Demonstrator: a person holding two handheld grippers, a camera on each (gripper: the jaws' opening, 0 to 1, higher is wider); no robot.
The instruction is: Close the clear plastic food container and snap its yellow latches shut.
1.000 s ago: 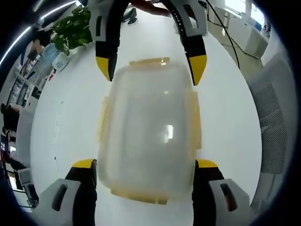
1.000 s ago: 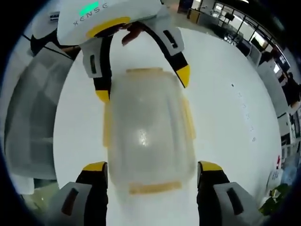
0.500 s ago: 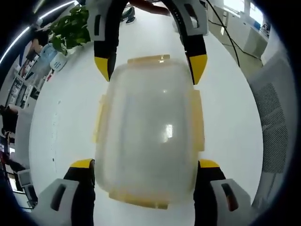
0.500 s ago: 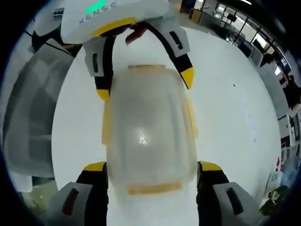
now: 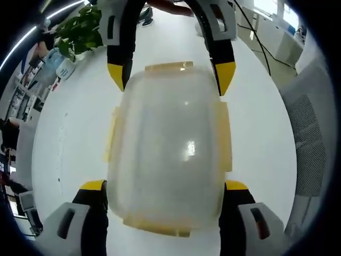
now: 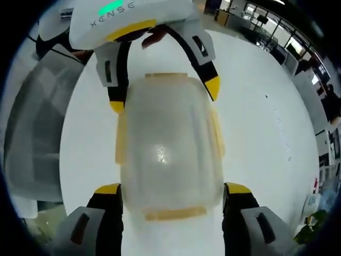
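Observation:
A clear plastic food container (image 5: 168,144) with its lid on lies on a white table (image 5: 74,138). Yellow latches (image 5: 224,136) stick out along its sides and ends. My left gripper (image 5: 164,186) is open, one jaw on each side of the container's near end. My right gripper (image 5: 170,74) reaches in from the far end, open, its yellow tips beside the far corners. In the right gripper view the same container (image 6: 168,144) sits between the jaws of my right gripper (image 6: 172,189), with my left gripper (image 6: 164,95) opposite it. A hand holding the left gripper (image 6: 152,36) shows behind it.
A potted plant (image 5: 82,29) and a white cup (image 5: 66,68) stand near the table's far left edge. A grey mesh chair (image 5: 306,138) is beside the table, seen again as the chair (image 6: 32,122). Office desks and cables (image 5: 256,42) lie beyond.
Over the last second the container has grown slightly larger between my left jaws as that gripper came closer. Over the last half second nothing visibly moved.

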